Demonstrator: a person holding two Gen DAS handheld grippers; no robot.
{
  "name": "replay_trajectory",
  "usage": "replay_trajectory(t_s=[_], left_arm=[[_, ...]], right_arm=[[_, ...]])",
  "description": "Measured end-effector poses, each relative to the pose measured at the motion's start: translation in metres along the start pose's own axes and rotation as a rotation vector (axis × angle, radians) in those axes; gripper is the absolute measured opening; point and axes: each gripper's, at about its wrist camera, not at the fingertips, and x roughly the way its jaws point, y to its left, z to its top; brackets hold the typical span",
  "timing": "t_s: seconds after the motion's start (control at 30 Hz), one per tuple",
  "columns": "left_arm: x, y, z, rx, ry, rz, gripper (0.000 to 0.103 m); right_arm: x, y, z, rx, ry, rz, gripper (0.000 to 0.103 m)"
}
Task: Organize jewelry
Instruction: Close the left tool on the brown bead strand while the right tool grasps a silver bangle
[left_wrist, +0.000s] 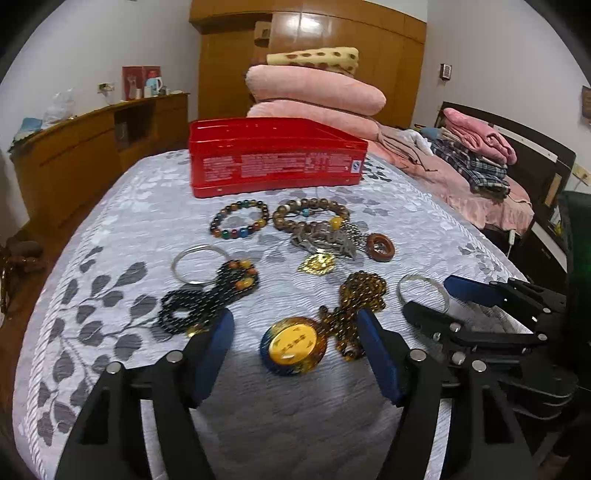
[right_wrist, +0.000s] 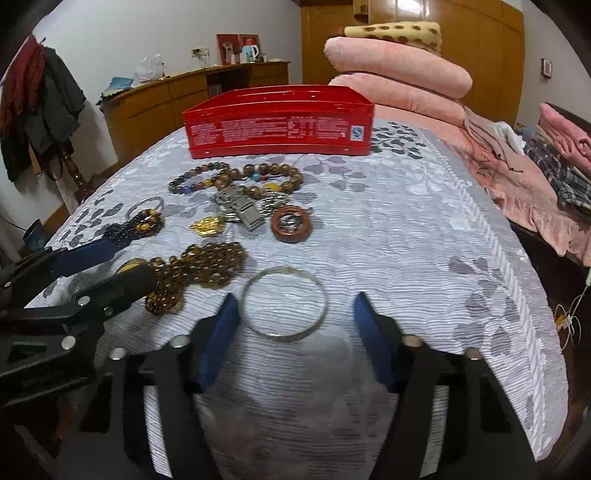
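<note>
Right gripper (right_wrist: 291, 321): jaws apart, silver bangle (right_wrist: 283, 302) framed, unclamped.
Left gripper (left_wrist: 295, 343): apart around amber pendant (left_wrist: 293, 345).
Next: clamped, carried to red tin (right_wrist: 279, 127).

You're in a home bedroom: patterned bedspread (left_wrist: 147, 229), stacked pink quilts (left_wrist: 314, 92), wooden wardrobe (left_wrist: 369, 37), low dresser (left_wrist: 92, 147), folded clothes (left_wrist: 476, 147).
</note>
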Motion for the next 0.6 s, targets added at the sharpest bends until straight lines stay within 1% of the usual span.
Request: replay_trajectory(t_s=[0.13,0.3,0.33,0.4,0.43,0.47,0.57,0.6], left_arm=[[0.011,-0.007,0.004,0.007,0.042,-0.054,0.069],[0.017,-0.013,0.005,0.039,0.064,-0.063,0.067],[0.017,-0.014,0.006,0.047,0.066,-0.059,0.063],[0.018,-0.016,0.006,0.061,0.067,-0.057,0.059],[0.018,-0.017,0.006,0.070,0.065,-0.063,0.052],[0.018,-0.019,0.006,0.077,0.062,-0.068,0.046],[0.017,-0.023,0.006,0.100,0.051,-0.077,0.034],[0.017,-0.024,0.006,0.100,0.052,-0.083,0.033]], right_arm=[[0.000,-0.009,0.003,0.024,0.009,0.028,0.047],[-0.001,-0.013,0.004,0.040,0.011,0.033,0.047],[-0.002,-0.014,0.004,0.046,0.011,0.031,0.047],[-0.004,-0.019,0.004,0.061,0.011,0.028,0.047],[-0.004,-0.021,0.004,0.068,0.012,0.024,0.047],[-0.005,-0.022,0.004,0.072,0.011,0.021,0.047],[-0.008,-0.025,0.004,0.076,0.010,0.006,0.047],[-0.008,-0.025,0.004,0.076,0.011,0.004,0.047]])
